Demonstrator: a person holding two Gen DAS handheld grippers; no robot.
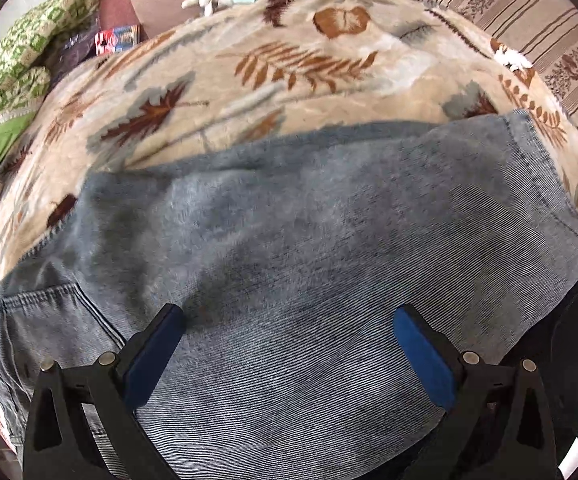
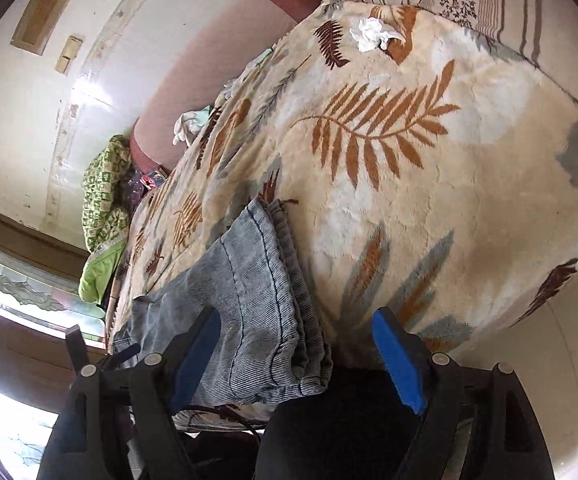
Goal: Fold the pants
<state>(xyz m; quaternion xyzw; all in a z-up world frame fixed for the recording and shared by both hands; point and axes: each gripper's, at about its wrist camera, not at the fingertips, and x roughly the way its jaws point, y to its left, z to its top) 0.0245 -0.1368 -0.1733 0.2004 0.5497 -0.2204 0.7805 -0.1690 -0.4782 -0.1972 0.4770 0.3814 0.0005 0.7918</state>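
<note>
The blanket [image 1: 289, 80], cream with brown leaves, covers the bed and fills the upper half of the left view. On it lie the jeans [image 1: 309, 248], their long axis running from the lower left of that frame, where a pocket shows, to the hems at the upper right. In the right view the jeans [image 2: 249, 288] sit at lower centre, hem end pointing up the frame. The left gripper [image 1: 289, 322] hovers over the denim, jaws apart, cloth below and between them. The right gripper [image 2: 295, 330] stands wide open; the hems lie just beside its left finger, unclamped.
</note>
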